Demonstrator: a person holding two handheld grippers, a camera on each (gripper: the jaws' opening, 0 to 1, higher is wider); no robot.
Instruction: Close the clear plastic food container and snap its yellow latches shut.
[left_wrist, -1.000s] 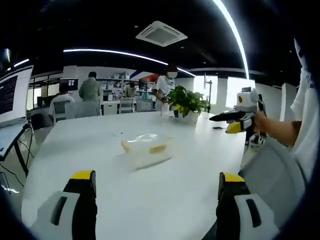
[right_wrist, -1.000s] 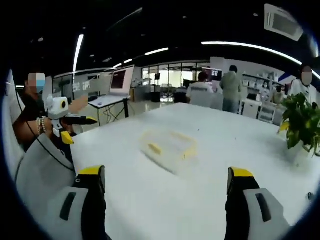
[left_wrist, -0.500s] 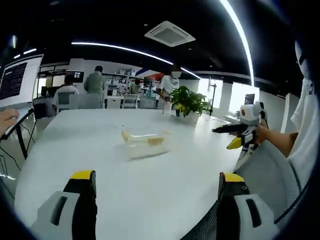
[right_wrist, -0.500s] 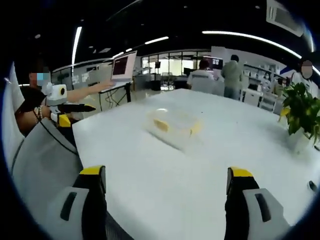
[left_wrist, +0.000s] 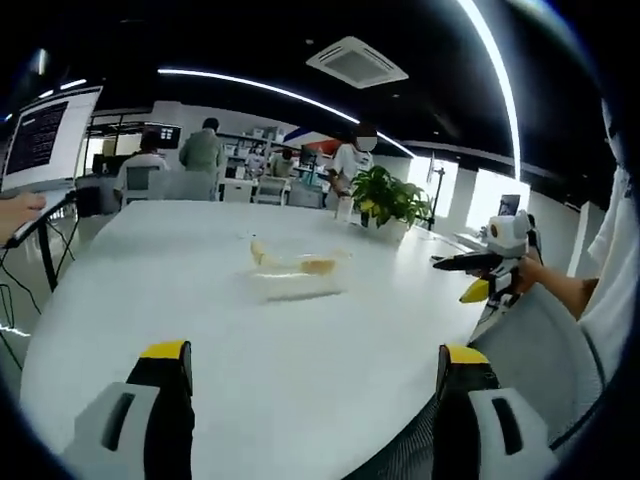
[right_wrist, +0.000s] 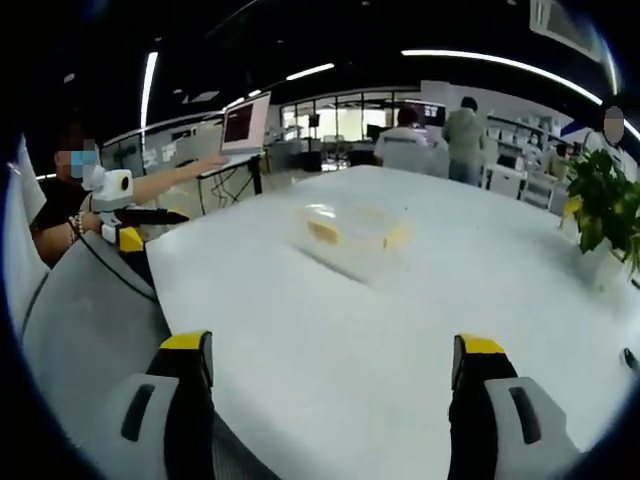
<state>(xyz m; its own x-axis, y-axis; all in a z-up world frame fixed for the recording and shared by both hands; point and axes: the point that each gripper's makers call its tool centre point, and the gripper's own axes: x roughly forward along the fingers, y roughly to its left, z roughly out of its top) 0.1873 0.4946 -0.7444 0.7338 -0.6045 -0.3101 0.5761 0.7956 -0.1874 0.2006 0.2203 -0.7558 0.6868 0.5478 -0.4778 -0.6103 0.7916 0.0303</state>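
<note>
The clear plastic food container (left_wrist: 296, 273) with yellow latches lies on the white table (left_wrist: 200, 330), well ahead of my left gripper (left_wrist: 312, 372), which stands open with nothing between its jaws. In the right gripper view the container (right_wrist: 352, 232) sits far out on the table (right_wrist: 330, 340), and my right gripper (right_wrist: 334, 362) is open and apart from it. The right gripper (left_wrist: 478, 262) also shows at the right of the left gripper view, held by a hand. The left gripper (right_wrist: 135, 220) appears at the left of the right gripper view.
A potted plant (left_wrist: 386, 205) stands at the table's far side, also seen as the plant (right_wrist: 610, 215) at the right edge. A grey chair back (right_wrist: 90, 330) is close at the lower left. A laptop on a stand (right_wrist: 246, 128) and several people are beyond the table.
Both views have drawn back and tilted a little, so the container looks slightly farther and higher. An outstretched arm has come in near the laptop. Both grippers stay open.
</note>
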